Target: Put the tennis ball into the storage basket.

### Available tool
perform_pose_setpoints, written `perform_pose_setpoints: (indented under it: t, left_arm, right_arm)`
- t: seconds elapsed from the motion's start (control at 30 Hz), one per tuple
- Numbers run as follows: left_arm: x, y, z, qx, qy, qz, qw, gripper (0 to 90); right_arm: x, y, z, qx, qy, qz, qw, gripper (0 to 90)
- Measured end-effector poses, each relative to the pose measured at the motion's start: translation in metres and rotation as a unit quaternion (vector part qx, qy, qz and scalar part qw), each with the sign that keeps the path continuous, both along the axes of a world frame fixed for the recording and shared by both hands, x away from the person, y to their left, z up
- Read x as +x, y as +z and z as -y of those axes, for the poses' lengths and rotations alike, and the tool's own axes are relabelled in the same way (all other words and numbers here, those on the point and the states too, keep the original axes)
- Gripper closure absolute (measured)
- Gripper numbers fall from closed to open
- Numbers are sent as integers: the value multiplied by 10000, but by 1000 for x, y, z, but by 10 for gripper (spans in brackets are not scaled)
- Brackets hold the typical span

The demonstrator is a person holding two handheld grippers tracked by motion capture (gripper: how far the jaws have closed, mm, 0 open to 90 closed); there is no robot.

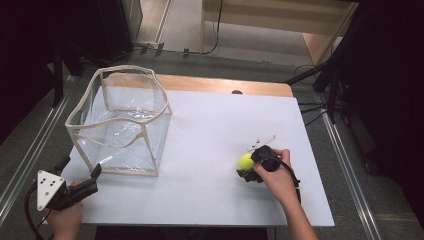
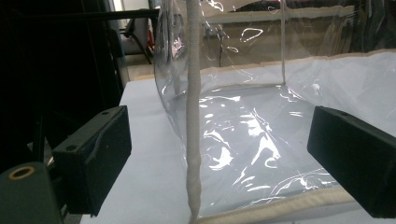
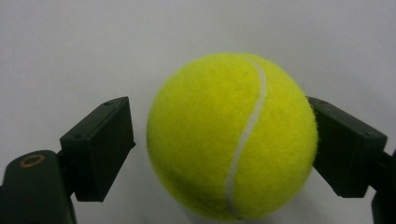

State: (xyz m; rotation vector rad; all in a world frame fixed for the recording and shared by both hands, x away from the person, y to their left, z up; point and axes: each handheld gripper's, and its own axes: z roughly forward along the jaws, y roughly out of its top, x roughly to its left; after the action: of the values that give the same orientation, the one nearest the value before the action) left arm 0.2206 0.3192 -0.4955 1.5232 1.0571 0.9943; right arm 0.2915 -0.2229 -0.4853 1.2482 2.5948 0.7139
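Nearest the person, the left gripper [image 1: 95,172] rests at the white table's [image 1: 210,195] near left corner, jaws wide apart with nothing between them, facing the clear plastic box with cream fabric edging [image 1: 120,120]. To the right, the right gripper [image 1: 245,167] brackets the fuzzy yellow tennis ball [image 3: 232,135] lying on the table; the right jaw touches it, the left stands just off.

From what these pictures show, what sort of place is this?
Probably a lab or workshop set up for recording. A white table stands on grey carpet with metal rails beside it, cables trail over the floor, and dark stands surround the table.
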Motion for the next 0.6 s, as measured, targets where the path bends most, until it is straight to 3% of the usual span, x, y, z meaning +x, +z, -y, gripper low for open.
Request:
perform_pose_setpoints:
  t: [0.1, 0.17, 0.4, 0.6]
  left_arm:
    - [0, 0, 0, 2, -8, 2, 10000, 68]
    - [0, 0, 0, -10, -4, 13, 10000, 68]
    - [0, 0, 0, -13, -8, 12, 10000, 68]
    - [0, 0, 0, -7, 1, 3, 10000, 68]
  right_arm:
    - [0, -1, 1, -26, 11, -12, 10000, 134]
    - [1, -1, 2, -41, -18, 42, 10000, 186]
    - [2, -4, 2, -170, -105, 27, 9998, 194]
    - [3, -5, 4, -103, -115, 62, 9999, 225]
